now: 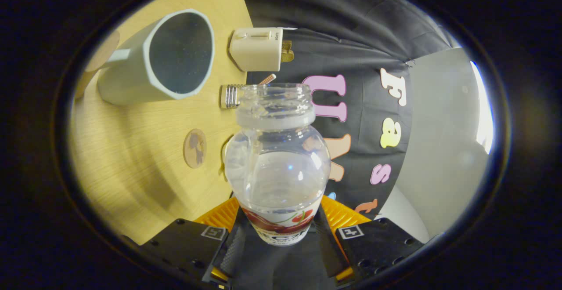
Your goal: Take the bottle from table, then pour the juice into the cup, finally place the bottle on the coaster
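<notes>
The clear, uncapped plastic bottle is clamped between the gripper fingers (tipped sideways), presumably for pouring into the pale angular cup.

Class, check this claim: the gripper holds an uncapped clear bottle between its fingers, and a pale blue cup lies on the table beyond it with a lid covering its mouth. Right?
One detail is wrong. The gripper view shows the cup with its mouth open, no lid. The rest stands: the gripper holds the uncapped bottle.

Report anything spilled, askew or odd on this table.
No spill shows on the table. The uncapped bottle, gripped between the gripper's jaws, looks clear rather than juice-coloured. The cup looks tipped only because the view is rolled.
</notes>
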Demonstrator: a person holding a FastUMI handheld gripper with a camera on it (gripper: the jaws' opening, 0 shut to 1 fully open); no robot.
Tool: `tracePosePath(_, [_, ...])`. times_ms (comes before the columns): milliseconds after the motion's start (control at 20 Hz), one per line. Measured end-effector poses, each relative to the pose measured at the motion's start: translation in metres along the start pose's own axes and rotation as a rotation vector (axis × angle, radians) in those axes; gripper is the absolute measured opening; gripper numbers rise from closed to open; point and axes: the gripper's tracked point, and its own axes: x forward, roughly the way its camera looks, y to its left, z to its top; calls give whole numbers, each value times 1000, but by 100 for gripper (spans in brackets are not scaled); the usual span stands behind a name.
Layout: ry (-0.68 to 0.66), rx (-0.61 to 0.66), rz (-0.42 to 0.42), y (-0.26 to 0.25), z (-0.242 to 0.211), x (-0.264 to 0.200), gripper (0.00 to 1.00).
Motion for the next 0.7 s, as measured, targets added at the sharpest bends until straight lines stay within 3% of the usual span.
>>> tracePosePath(700, [-39,-71,-10,3,14,10,77])
